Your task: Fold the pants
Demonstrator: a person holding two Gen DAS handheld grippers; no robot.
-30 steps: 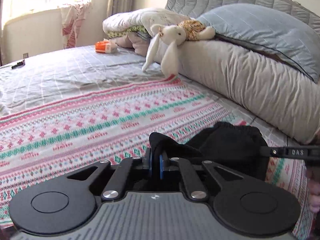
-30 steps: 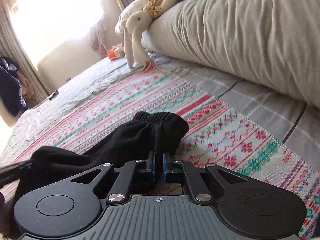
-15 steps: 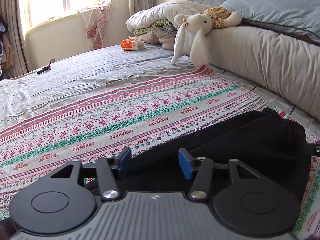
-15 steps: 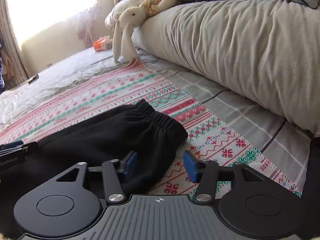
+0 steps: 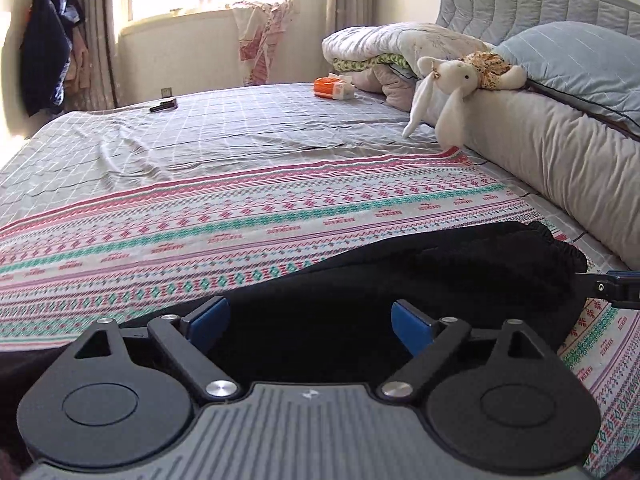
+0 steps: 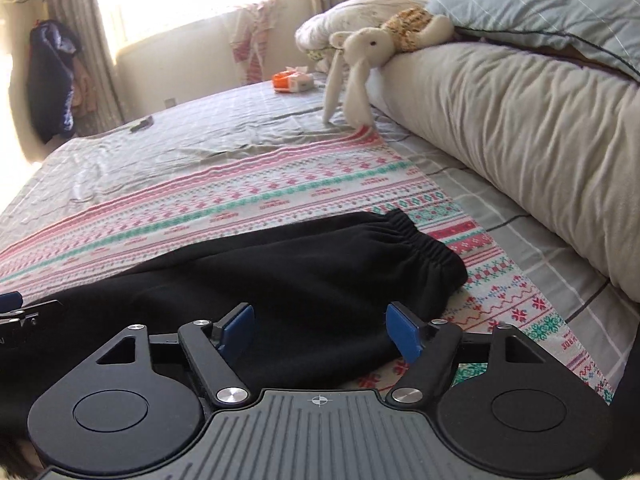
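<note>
The black, soft-knit pants (image 6: 304,280) lie flat on the patterned pink-and-teal striped blanket (image 5: 280,208) that covers the bed, their long axis running left to right across both views. The gathered elastic end (image 6: 420,244) points toward the right, near the long beige bolster pillow (image 6: 520,128). The right hand-held gripper (image 6: 320,332) hovers low over that end with its blue pads spread wide, holding nothing. The left hand-held gripper (image 5: 310,322) sits farther along the same garment, equally wide open and empty. The right one is nearer the elastic end; a fold would likely carry that end leftward.
</note>
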